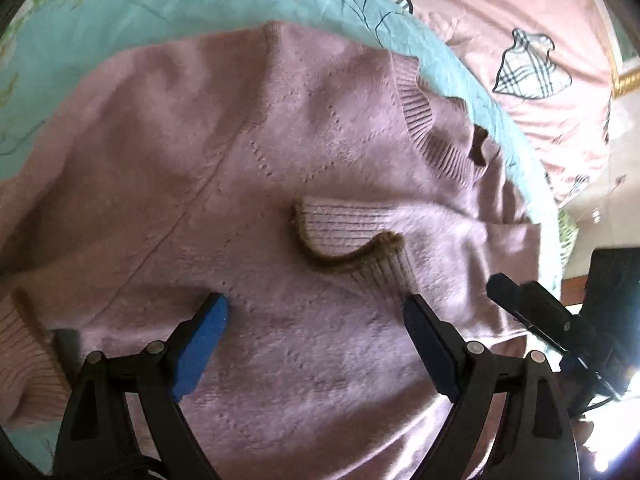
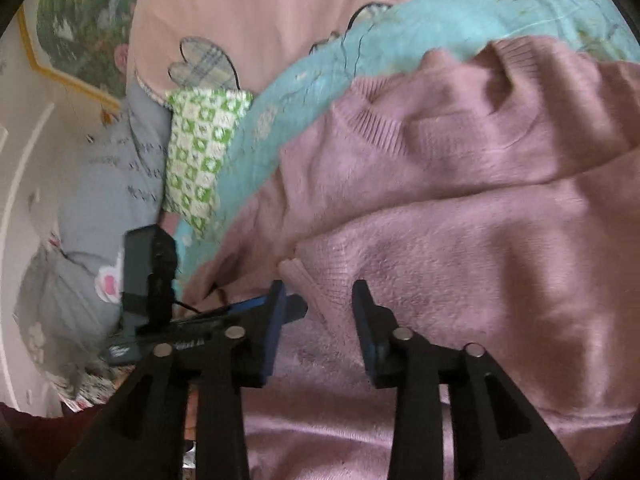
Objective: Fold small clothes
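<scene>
A pink knitted sweater [image 1: 248,152] lies spread on a teal sheet [image 1: 120,12]. One sleeve is folded across the body, its ribbed cuff [image 1: 344,232] near the middle. The collar [image 1: 432,132] points to the right. My left gripper [image 1: 316,312] is open just above the sweater's body, holding nothing. In the right wrist view the sweater [image 2: 460,248] fills the right half. My right gripper [image 2: 320,292] is open, its jaws standing either side of a folded sleeve edge [image 2: 308,284]. The right gripper also shows at the edge of the left wrist view [image 1: 520,304].
A pink quilt with plaid patches [image 1: 520,20] lies beyond the teal sheet. A green-and-white checked pillow [image 2: 200,152] and a grey garment [image 2: 112,184] lie left of the sweater. A second ribbed cuff [image 1: 28,348] lies at the lower left.
</scene>
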Demonstrator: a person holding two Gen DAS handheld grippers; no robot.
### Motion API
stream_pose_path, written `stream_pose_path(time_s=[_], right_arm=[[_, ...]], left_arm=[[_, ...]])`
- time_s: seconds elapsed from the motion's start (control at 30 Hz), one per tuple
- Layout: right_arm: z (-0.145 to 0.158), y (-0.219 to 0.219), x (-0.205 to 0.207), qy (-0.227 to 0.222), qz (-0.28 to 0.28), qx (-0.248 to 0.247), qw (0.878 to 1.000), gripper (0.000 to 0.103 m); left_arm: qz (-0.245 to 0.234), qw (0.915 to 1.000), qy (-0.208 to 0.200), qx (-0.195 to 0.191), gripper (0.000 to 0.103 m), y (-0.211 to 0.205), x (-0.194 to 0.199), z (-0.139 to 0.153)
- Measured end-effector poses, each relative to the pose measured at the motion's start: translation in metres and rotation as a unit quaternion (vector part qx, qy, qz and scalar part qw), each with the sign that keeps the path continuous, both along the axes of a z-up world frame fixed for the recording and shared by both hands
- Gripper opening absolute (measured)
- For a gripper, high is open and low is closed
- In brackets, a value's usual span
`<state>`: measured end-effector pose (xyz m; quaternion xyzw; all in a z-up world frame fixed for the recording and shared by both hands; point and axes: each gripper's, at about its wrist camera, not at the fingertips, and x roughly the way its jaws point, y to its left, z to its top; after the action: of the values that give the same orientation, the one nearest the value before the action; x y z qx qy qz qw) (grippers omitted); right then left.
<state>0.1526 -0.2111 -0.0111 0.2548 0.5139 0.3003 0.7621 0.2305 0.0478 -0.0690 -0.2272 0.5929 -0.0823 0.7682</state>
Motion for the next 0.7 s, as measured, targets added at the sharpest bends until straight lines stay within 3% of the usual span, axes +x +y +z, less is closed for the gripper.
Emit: stream_pose_path(time_s=[0.2,0.3,0.37,0.4,0.47,0.5,0.53,0.7], right_arm=[[0.011,-0.042,-0.015,-0.012,-0.056,-0.001,0.998,0.038],[0.012,-0.061,-0.025,-0.014,-0.087,-0.012,0.996,0.038],[0.012,-0.075,-0.031,-0.01,-0.111,-0.023,0.994,0.038],[0.013,-0.08,-0.033,-0.008,-0.12,-0.025,0.992,0.038],[0.014,-0.091,-0.038,-0.005,-0.138,-0.028,0.99,0.038],[0.016,-0.097,-0.039,-0.005,-0.149,-0.034,0.988,0.038],[0.017,-0.101,-0.04,-0.005,-0.155,-0.038,0.987,0.038],[0.031,-0.131,-0.041,-0.013,-0.195,-0.058,0.979,0.038]], left_arm=[[0.009,0.9982,0.019,-0.056,0.09,0.015,0.006,0.003],[0.01,0.9982,0.032,-0.049,0.09,0.012,0.014,-0.004],[-0.006,0.9996,0.012,-0.026,0.09,0.002,0.022,-0.002],[-0.017,0.9998,0.004,-0.006,0.084,-0.004,0.025,-0.001],[-0.051,0.9973,-0.014,0.05,0.053,-0.022,0.031,0.002],[-0.07,0.9943,-0.023,0.076,0.023,-0.031,0.033,0.004],[-0.083,0.9935,-0.028,0.072,0.006,-0.035,0.033,0.006],[-0.065,0.9883,-0.114,0.077,0.004,-0.021,0.013,0.063]])
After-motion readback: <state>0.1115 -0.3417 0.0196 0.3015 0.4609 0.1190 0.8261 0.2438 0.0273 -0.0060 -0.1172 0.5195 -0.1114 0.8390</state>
